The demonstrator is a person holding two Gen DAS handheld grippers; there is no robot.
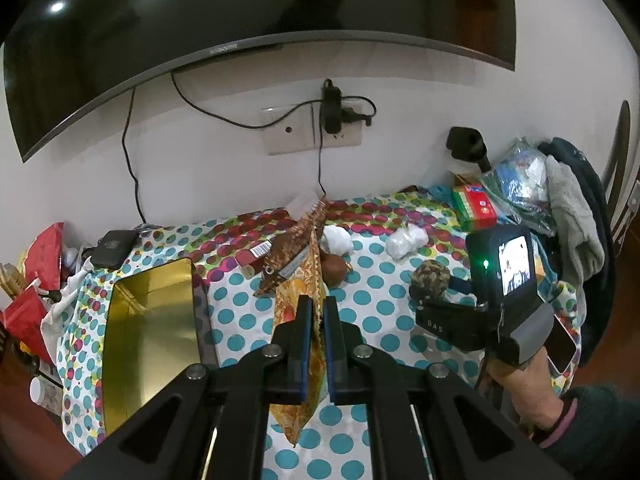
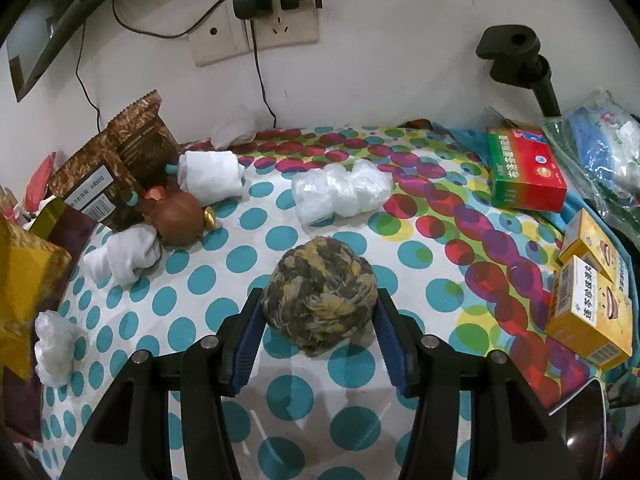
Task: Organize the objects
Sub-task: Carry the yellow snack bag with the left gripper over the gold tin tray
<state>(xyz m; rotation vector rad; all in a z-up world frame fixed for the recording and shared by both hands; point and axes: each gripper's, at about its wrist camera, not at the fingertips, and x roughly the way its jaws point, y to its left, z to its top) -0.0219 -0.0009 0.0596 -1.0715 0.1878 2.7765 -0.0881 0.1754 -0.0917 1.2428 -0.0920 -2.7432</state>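
Step in hand: two pickups under way, judged as loading of the open gold tin.

Left gripper (image 1: 318, 320): clamped flat on an orange packet (image 1: 300, 292). Packet hanging between the pads, lower tip clear of the dotted tablecloth (image 1: 380, 312). Gold tin (image 1: 152, 320) just left of the fingers, mouth open, inside apparently empty.

Right gripper (image 2: 320, 316): closed around a mottled yarn ball (image 2: 320, 296). Blue pads against both flanks of the ball; underside of the ball low over the cloth, contact with it not distinguishable. Grip looks snug rather than tight.

Ahead of the right fingers: a white plastic bundle (image 2: 340, 192). Ahead and left: a brown round ornament (image 2: 178, 220), white rolled cloths (image 2: 210, 176) and brown snack bags (image 2: 116, 160). Far right: a green-and-red box (image 2: 524, 168) and yellow boxes (image 2: 588, 308).

Next move, as judged:
- Carry packet left, over tin mouth.
- Lower until tip inside walls, then release.
- Keep ball gripped, lifted clear of cloth.
- Avoid crossing paths above tin; one load at a time.
- Watch for packet catching on near tin wall; soft ball likely to deform, not slip.
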